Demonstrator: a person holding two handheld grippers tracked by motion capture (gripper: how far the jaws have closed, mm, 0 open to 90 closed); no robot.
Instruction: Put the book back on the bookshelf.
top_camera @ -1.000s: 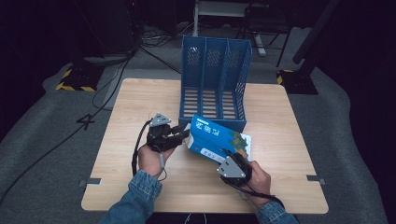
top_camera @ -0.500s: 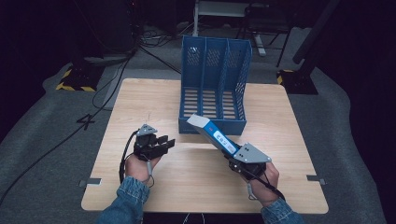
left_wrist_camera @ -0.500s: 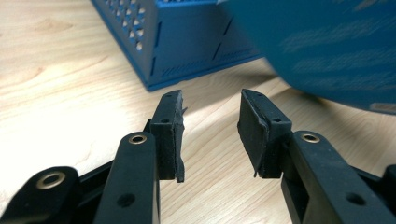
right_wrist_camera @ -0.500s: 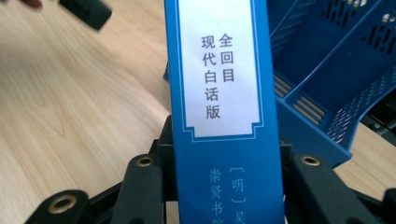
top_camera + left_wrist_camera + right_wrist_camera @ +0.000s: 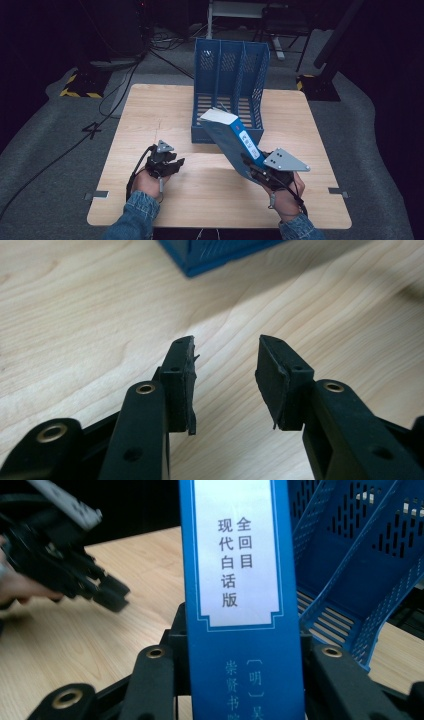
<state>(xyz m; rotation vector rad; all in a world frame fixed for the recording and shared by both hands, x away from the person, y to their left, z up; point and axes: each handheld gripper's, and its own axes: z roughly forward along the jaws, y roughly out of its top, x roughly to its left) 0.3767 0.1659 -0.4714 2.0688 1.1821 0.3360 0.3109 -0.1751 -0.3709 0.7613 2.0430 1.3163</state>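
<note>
The table (image 5: 150, 115) carries one blue file rack (image 5: 230, 80), standing at the middle of its far edge, with three slots open toward the person. One blue book (image 5: 227, 137) is in the air in front of the rack, over the right half of the table, tilted, with its top end leaning toward the rack's front lip. The right gripper (image 5: 260, 172) holds it by the lower end; in the right gripper view the spine with its white label (image 5: 235, 555) stands between the two jaws, which press it from both sides. The left gripper (image 5: 172, 165) rests low, near the near-left part of the table, its jaws moderately apart with nothing between them.

I think the risk comes from the grip. The book is long and is held only at one end, so its weight may turn it in the jaws or let it slide out. Its top end could also hit a divider or the lip of the rack and push the rack backward, toward the far edge.

Count: one table, one rack, one book, two grippers.
</note>
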